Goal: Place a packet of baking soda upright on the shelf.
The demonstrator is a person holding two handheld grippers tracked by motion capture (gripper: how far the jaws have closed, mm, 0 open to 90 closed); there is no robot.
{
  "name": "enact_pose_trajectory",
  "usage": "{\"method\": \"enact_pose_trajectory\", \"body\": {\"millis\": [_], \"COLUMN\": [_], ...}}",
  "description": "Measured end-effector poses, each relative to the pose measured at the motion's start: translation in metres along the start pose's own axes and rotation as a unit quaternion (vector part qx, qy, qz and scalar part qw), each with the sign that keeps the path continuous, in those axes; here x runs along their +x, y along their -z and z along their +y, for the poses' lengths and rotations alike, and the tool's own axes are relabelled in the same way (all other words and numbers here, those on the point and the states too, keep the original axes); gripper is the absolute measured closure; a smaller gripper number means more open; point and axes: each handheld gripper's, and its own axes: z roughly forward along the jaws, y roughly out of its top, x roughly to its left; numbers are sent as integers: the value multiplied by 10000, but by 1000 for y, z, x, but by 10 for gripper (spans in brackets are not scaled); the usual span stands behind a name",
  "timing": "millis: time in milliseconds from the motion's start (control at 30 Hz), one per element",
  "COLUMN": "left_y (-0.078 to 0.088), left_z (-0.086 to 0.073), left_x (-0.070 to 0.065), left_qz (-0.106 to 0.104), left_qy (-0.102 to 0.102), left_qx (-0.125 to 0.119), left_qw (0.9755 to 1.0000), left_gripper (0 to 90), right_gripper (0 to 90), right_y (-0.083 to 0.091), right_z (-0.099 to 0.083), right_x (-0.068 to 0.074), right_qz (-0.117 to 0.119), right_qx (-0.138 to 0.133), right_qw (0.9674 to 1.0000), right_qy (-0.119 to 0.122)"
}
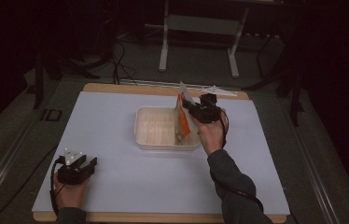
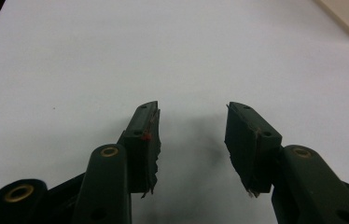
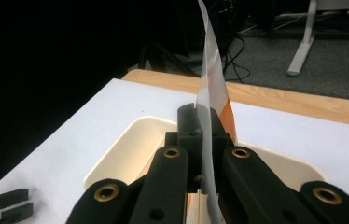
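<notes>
My right claw [image 1: 192, 106] is pinched tight on the top edge of the orange-and-white packet [image 1: 182, 122], which stands in the cream tray's [image 1: 150, 142] three o'clock end. I should lower it slowly, keeping it inside the rim. My left claw [image 1: 90, 162] rests wide open at seven o'clock.

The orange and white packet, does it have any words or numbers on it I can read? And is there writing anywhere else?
None can be read.
Orange and white plastic packet, held upright over the cream plastic tray by the right gripper: its print is too small and blurred in the high view, and it is edge-on in the right gripper view.
White table mat, tray and left gripper: no writing shows.
</notes>
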Motion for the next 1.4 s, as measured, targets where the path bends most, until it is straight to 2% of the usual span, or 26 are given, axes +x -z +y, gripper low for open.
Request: {"method": "enact_pose_trajectory", "body": {"millis": [333, 900, 1000, 1067, 1167, 1267, 1400], "left_y": [0, 0, 0, 0, 0, 0, 0], "left_z": [0, 0, 0, 0, 0, 0, 0], "left_x": [0, 0, 0, 0, 0, 0, 0], "left_qz": [-5, 5, 8, 3, 5, 8, 16], "left_qy": [-1, 4, 4, 9, 10, 14, 16], "left_qx": [7, 18, 16, 12, 10, 12, 11], "left_qw": [10000, 10000, 10000, 10000, 10000, 10000, 10000], "left_gripper": [544, 539, 535, 535, 535, 535, 535], "right_gripper": [900, 899, 892, 841, 719, 593, 542], "right_y": [-10, -27, -30, -31, -29, -29, -27], "right_z": [-7, -4, -1, 1, 2, 2, 1], "right_x": [-5, -14, -17, -19, -24, -29, -32], "right_qz": [-69, -242, -147, -174, -56, 270, 286], "right_qx": [72, 169, 270, 258, 240, 396, 442], "right_qw": [9998, 9988, 9984, 9980, 9978, 9953, 9951], "right_qy": [-193, -389, -471, -541, -613, -840, -837]}}
